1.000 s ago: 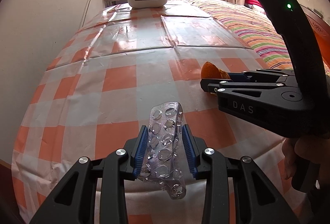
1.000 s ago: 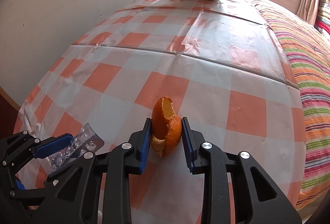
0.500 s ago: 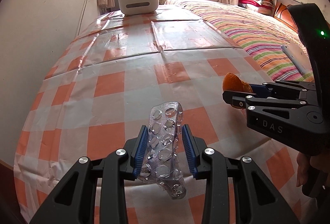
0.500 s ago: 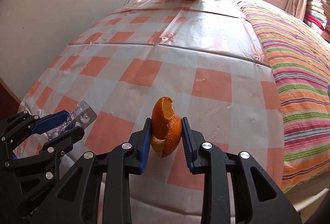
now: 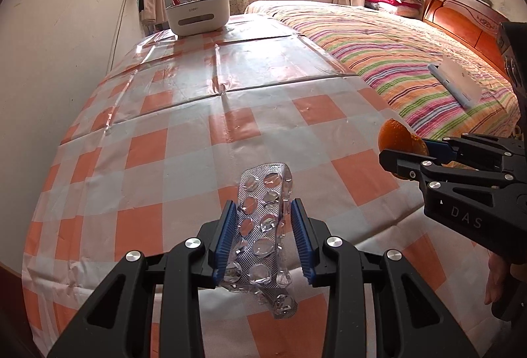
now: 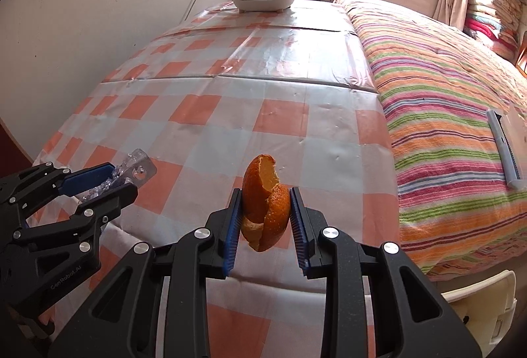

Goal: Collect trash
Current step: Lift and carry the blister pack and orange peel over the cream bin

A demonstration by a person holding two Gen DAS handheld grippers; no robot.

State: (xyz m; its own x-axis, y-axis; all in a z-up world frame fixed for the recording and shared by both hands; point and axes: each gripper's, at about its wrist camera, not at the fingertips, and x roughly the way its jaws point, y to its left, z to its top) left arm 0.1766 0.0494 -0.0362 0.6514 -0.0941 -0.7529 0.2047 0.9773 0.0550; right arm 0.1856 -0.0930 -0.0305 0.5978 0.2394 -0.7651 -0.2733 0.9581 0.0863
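The left tool grips an empty pill blister pack. The right tool clamps an orange peel above the checkered table.

My left gripper: clamped on the blister pack.
Right gripper: beside it, pinching orange peel.

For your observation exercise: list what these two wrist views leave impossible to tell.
- Any trash bin: in neither view.
- White caddy contents: too small and far in both views.
- Empty blister pack: mostly hidden by the left gripper in the right view.
- Orange peel: partly behind the right gripper, left view.
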